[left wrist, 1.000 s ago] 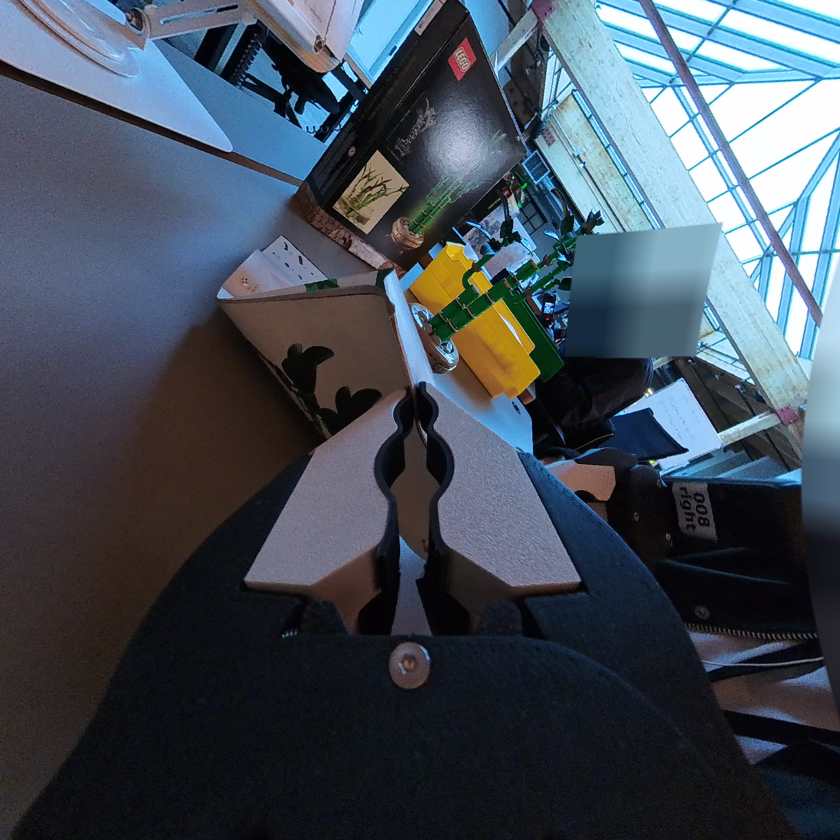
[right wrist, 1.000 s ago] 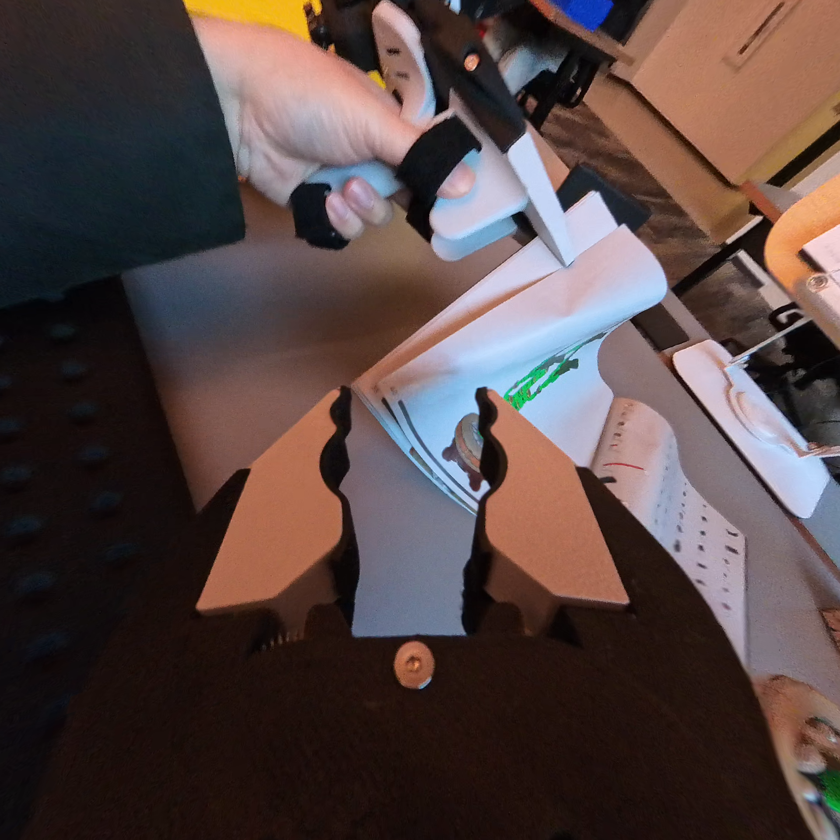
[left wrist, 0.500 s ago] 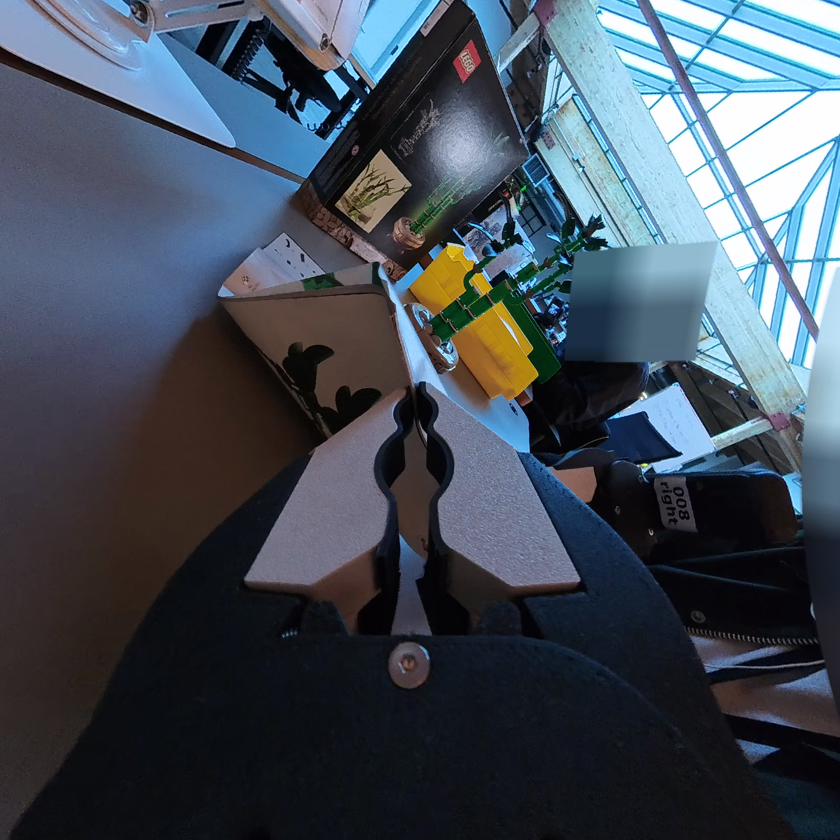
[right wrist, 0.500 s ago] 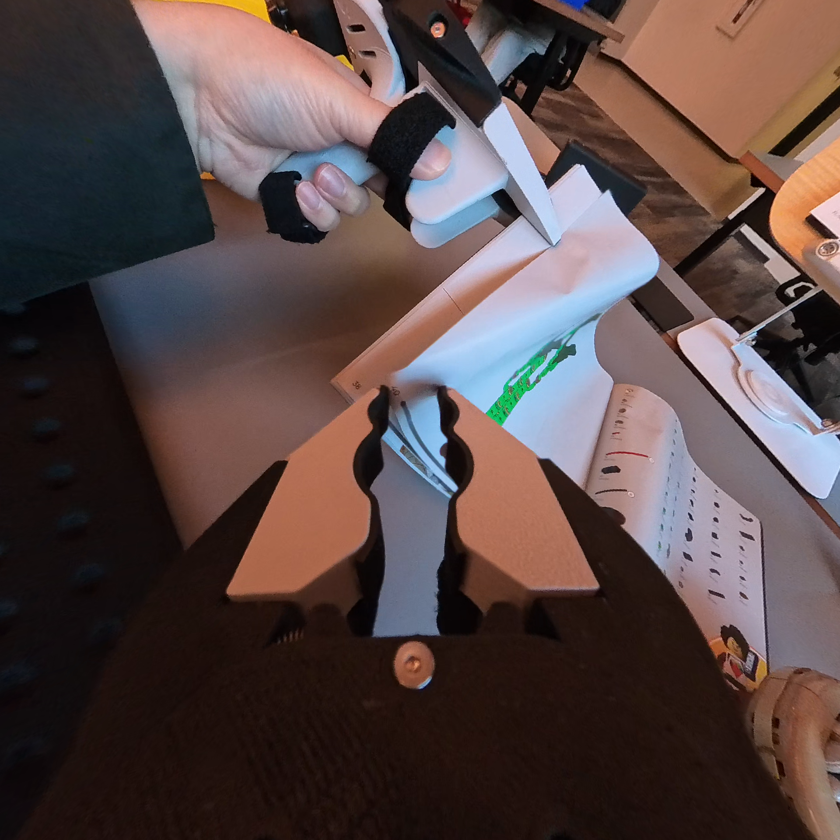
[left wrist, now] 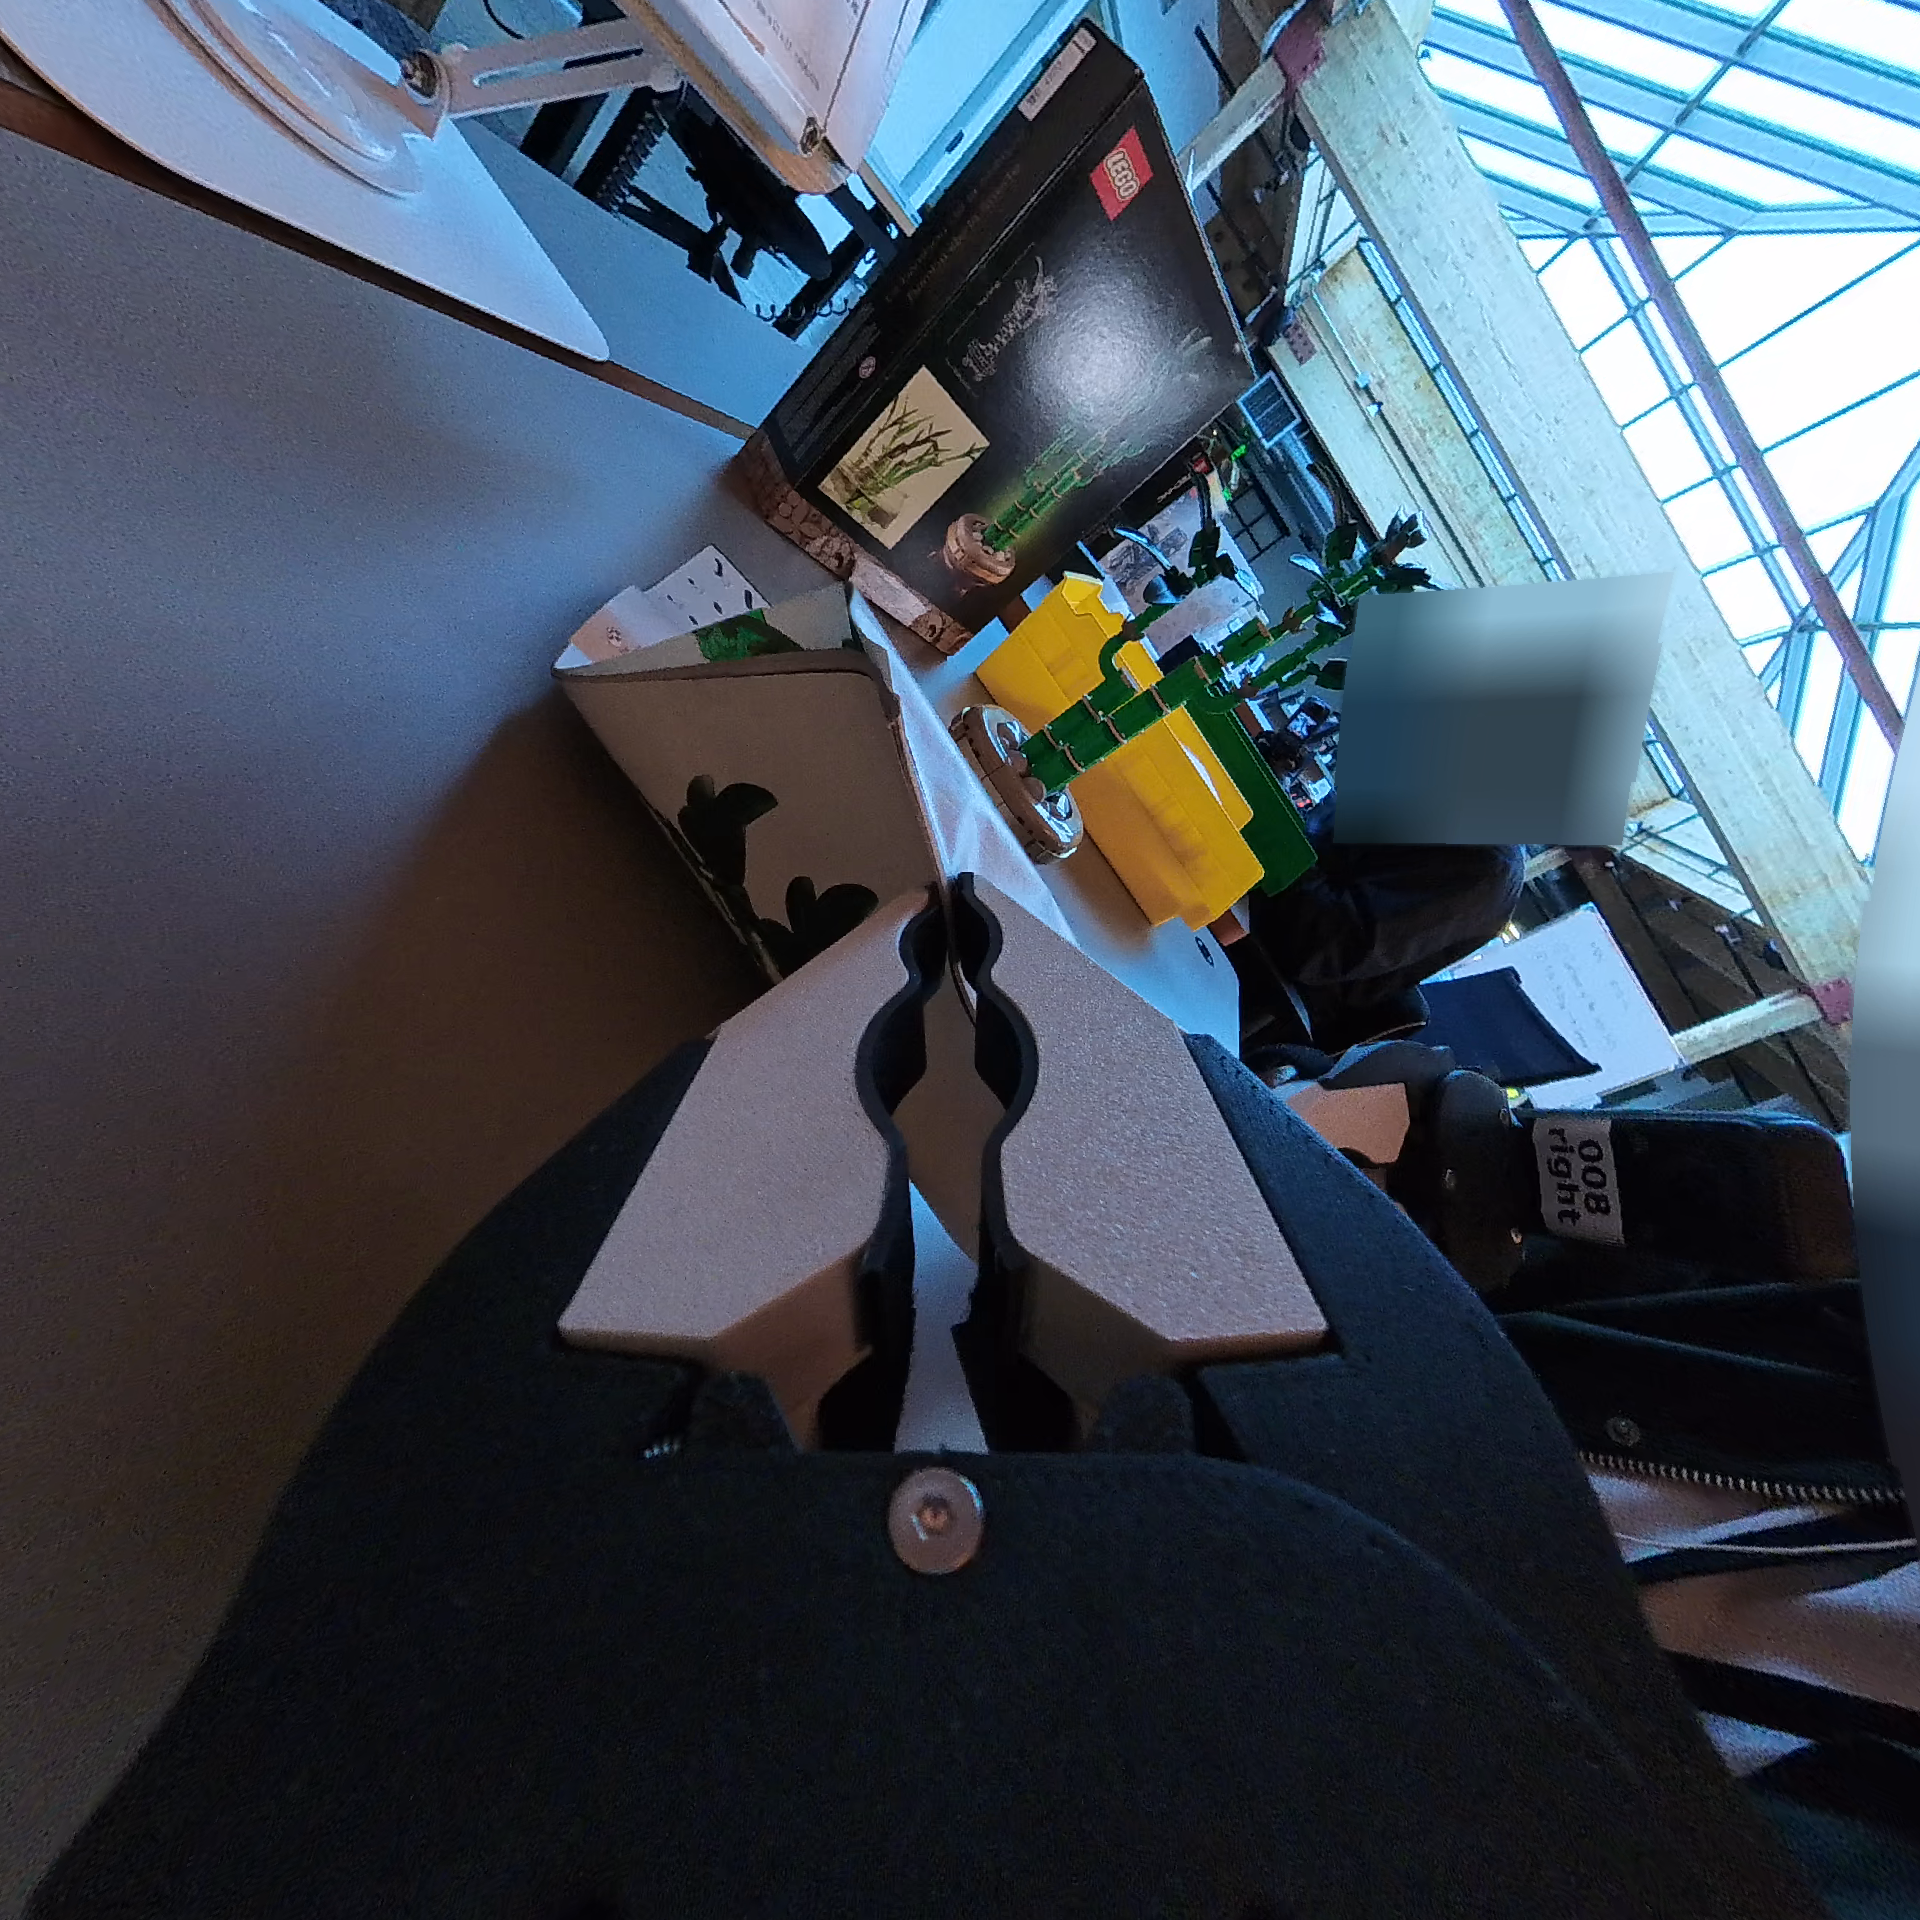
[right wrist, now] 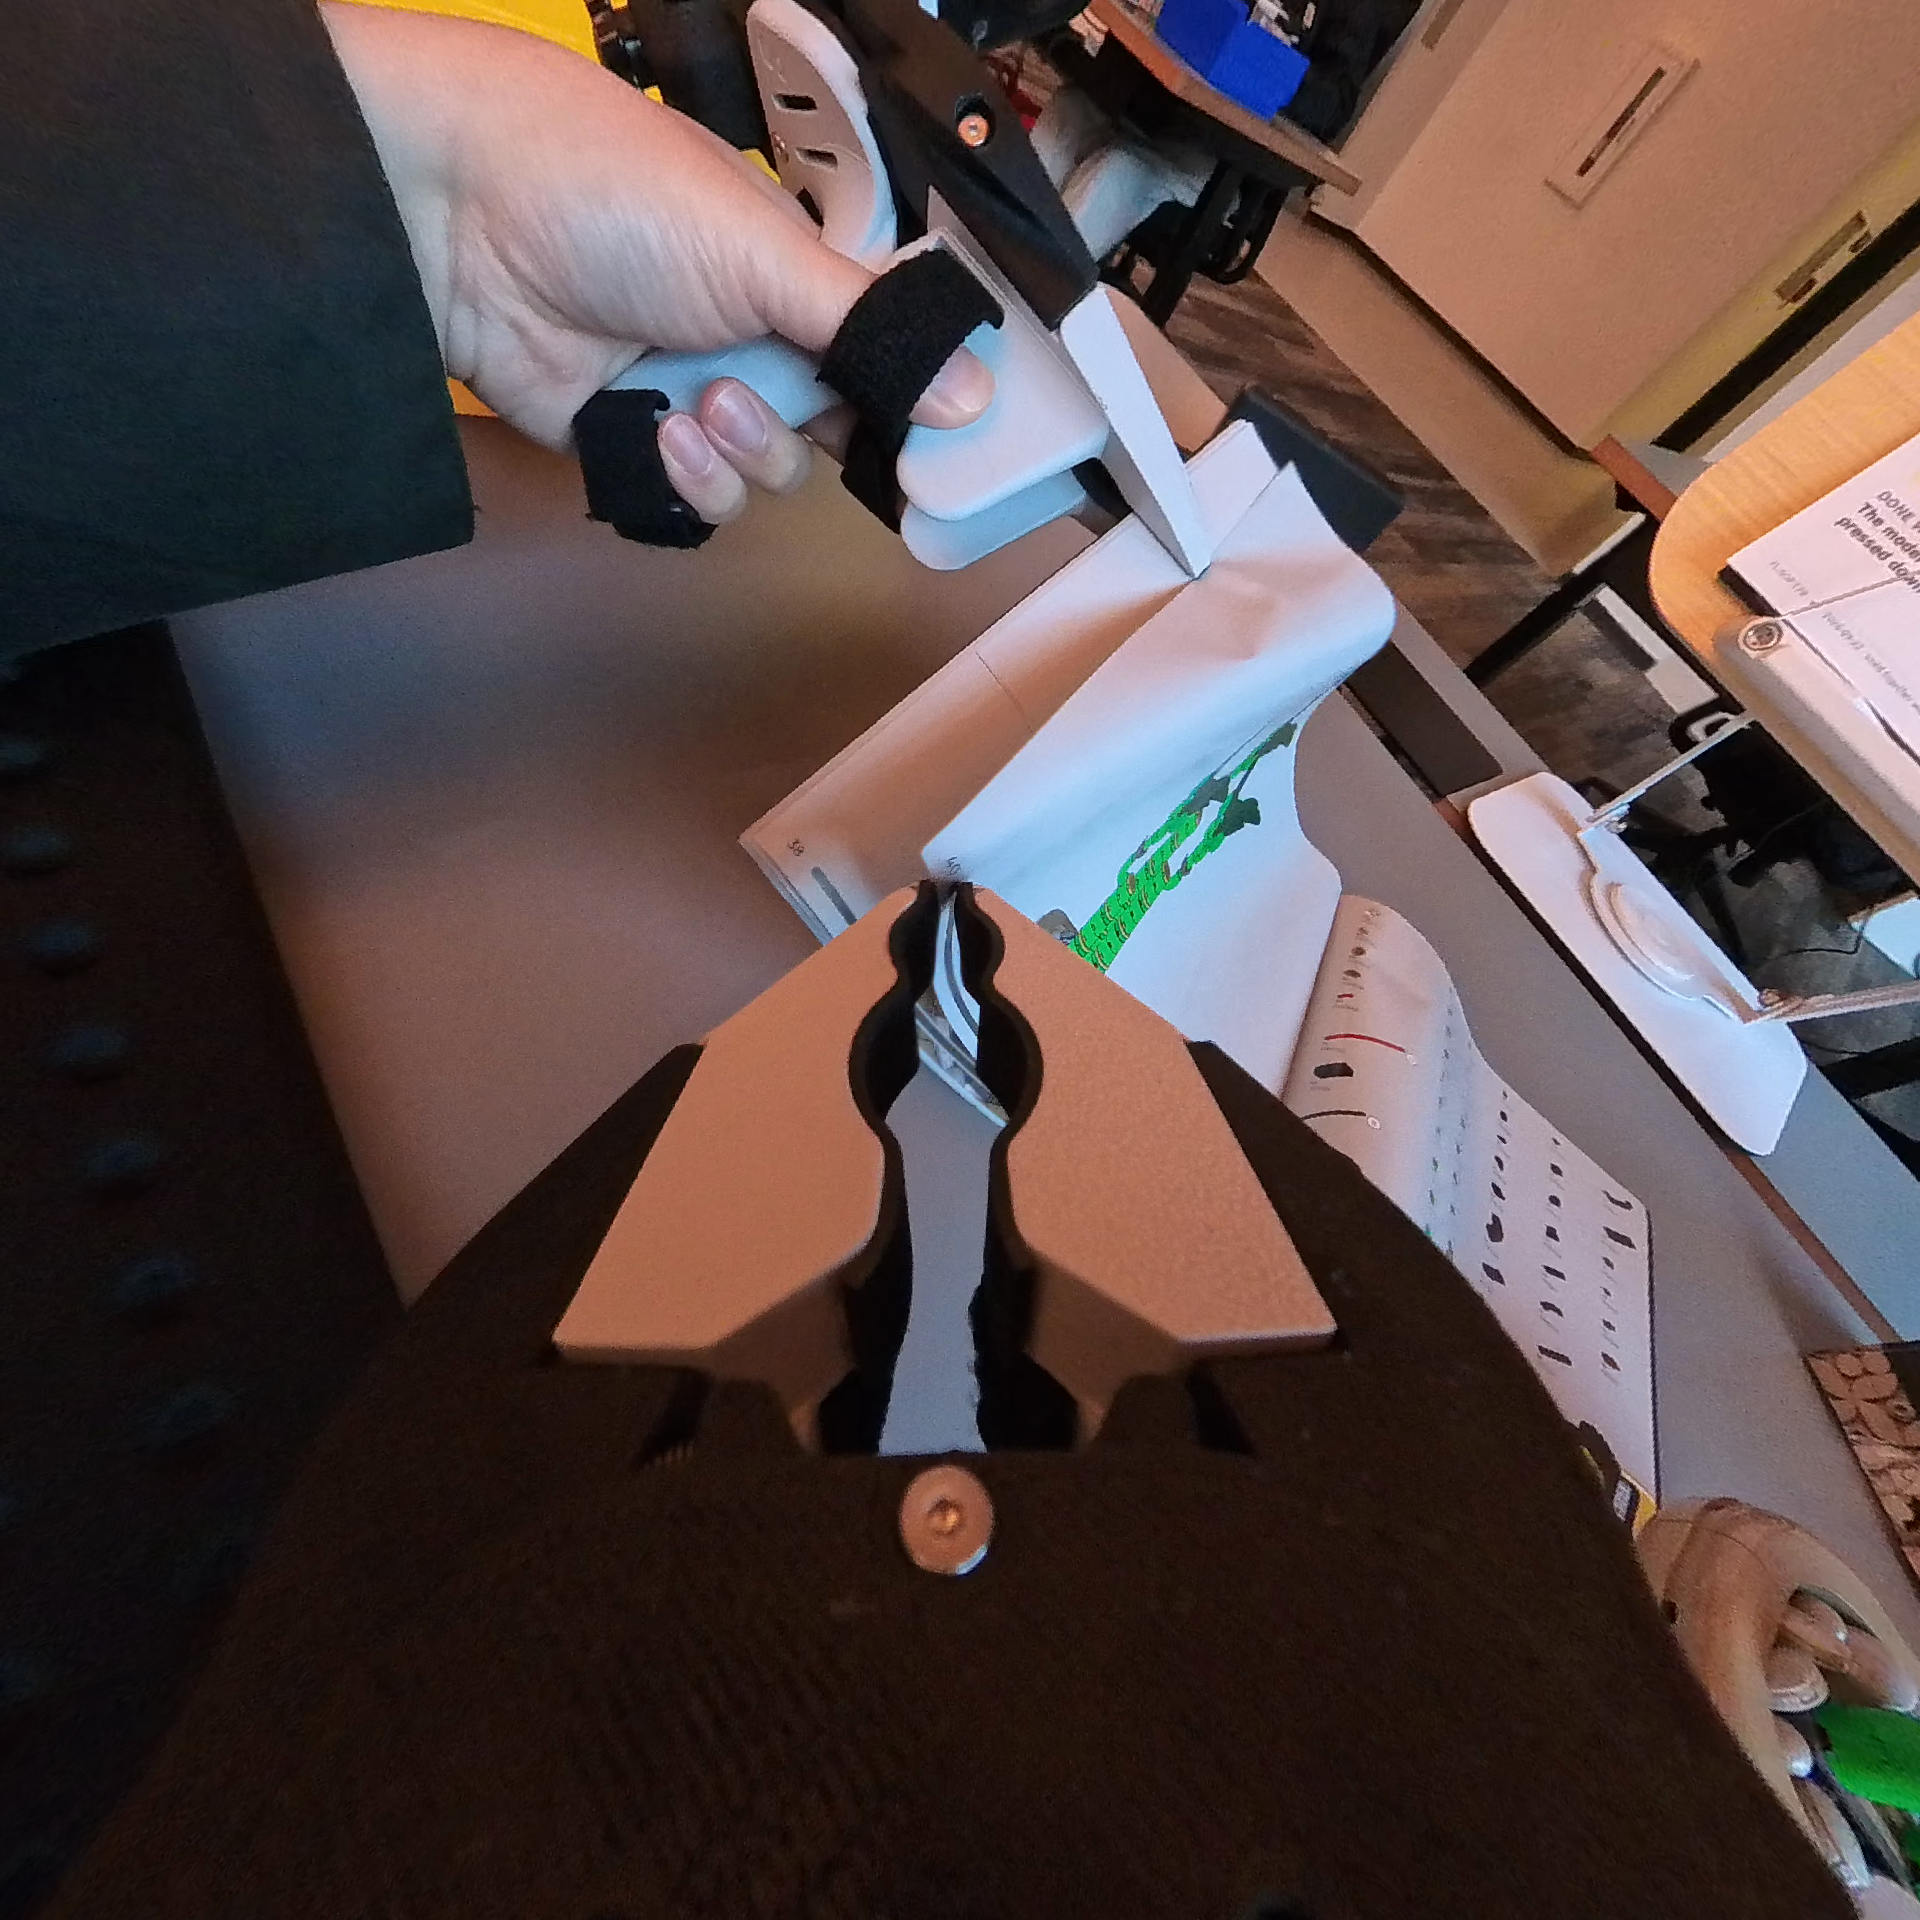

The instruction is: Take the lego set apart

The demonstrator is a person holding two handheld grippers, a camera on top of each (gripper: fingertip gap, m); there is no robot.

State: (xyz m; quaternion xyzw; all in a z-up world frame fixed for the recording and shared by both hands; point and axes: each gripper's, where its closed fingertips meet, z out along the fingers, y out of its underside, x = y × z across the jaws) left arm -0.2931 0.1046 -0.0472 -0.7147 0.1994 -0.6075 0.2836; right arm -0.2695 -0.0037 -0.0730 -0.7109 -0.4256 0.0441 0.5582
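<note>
The built lego bamboo plant [left wrist: 1143, 717] stands on its round tan base beside the bins; its base also shows in the right wrist view [right wrist: 1766, 1621] at the lower right. An open instruction booklet [right wrist: 1174, 727] lies on the grey table. My left gripper [left wrist: 951, 904] is shut on the raised top edge of a booklet page [left wrist: 758, 748]; it also shows in the right wrist view [right wrist: 1236, 520], held by a hand. My right gripper [right wrist: 951, 894] is shut on the lower corner of the same pages. It shows in the left wrist view [left wrist: 1558, 1174] at the right.
A yellow bin [left wrist: 1132, 790] and a green bin [left wrist: 1268, 821] stand behind the plant. The black lego box [left wrist: 1018, 343] stands upright beyond them. A white stand base [right wrist: 1662, 956] sits at the table's far edge. A parts-list page [right wrist: 1455, 1143] lies flat.
My right gripper has moved forward to the booklet and closed from wide open onto the corner of the pages. My left gripper has kept its hold on the lifted page.
</note>
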